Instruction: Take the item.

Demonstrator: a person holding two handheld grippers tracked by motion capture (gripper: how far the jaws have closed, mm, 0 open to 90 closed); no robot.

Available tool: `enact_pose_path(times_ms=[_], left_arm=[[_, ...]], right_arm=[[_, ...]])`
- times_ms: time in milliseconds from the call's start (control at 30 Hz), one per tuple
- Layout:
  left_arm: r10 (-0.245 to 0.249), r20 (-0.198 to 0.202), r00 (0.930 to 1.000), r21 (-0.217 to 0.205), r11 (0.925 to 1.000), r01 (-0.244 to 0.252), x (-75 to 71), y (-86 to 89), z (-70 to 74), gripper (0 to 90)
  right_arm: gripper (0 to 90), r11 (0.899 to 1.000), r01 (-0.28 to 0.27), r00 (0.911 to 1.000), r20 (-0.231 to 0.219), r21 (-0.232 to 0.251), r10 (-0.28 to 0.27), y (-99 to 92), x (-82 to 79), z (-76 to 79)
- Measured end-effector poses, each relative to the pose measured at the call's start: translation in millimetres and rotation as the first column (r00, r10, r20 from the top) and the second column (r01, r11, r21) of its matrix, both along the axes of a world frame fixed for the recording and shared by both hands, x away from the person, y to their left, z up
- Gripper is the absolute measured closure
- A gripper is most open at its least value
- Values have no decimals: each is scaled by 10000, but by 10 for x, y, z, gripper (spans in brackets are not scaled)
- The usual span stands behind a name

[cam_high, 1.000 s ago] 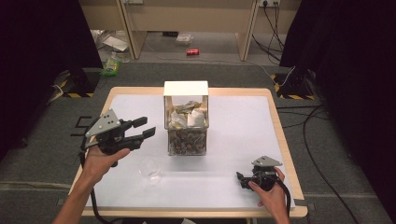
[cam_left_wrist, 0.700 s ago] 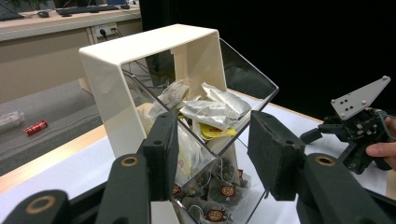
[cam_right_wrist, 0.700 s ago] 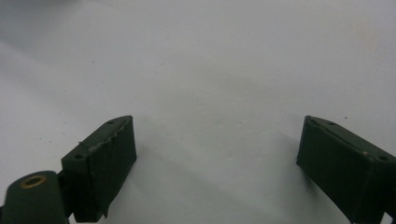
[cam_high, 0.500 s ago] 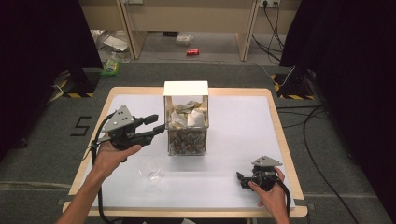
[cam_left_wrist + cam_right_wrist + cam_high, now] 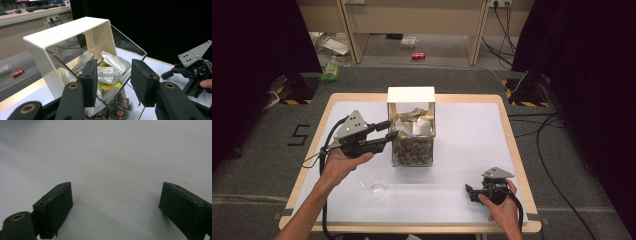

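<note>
At the table's middle: a clear acrylic box with a cream bent cover [image 5: 411, 131] stands on the white table top [image 5: 462, 145], holding silver and white sachets [image 5: 414, 125] above and darker packets [image 5: 412, 150] below.
Left of the box: the left gripper [image 5: 391, 136], held in a hand [image 5: 339, 162], reaches toward the box's open side; its jaws are spread with nothing between them. In the left gripper view the box's clear front edge [image 5: 117, 96] lies just before the pads [image 5: 143, 80].
Near-left of the box: a small clear glass cup [image 5: 373, 181] stands apart from it, beside the forearm.
Near-right of the box: the right gripper [image 5: 472, 192] rests low on the table, well apart, jaws wide apart over bare surface [image 5: 112, 170].
Beyond the box: grey floor [image 5: 377, 77], a red can [image 5: 418, 55], cables [image 5: 557, 130].
</note>
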State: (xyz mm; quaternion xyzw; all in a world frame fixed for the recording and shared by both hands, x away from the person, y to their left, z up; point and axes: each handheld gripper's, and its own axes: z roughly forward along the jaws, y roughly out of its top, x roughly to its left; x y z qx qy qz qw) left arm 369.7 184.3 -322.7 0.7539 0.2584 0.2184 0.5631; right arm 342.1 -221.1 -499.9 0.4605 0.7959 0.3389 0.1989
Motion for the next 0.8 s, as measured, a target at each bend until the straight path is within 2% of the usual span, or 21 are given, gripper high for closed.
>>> enact_pose_path(times_ms=[167, 267, 533, 800], left_arm=[[-32, -136, 9999, -17, 10000, 32, 40, -48, -11, 567], [20, -78, 10000, 166, 9999, -19, 46, -84, -18, 565], [30, 12, 10000, 335, 9994, -31, 68, -148, -2, 572], [172, -78, 9998, 709, 9973, -166, 108, -203, -27, 598]], right_arm=[[121, 10000, -8, 10000, 11, -3, 8, -1, 1, 0], [121, 10000, 0, 10000, 1, 4, 0, 0, 0, 0], [121, 10000, -2, 10000, 3, 6, 2, 0, 0, 0], [121, 10000, -5, 10000, 3, 4, 5, -1, 1, 0]])
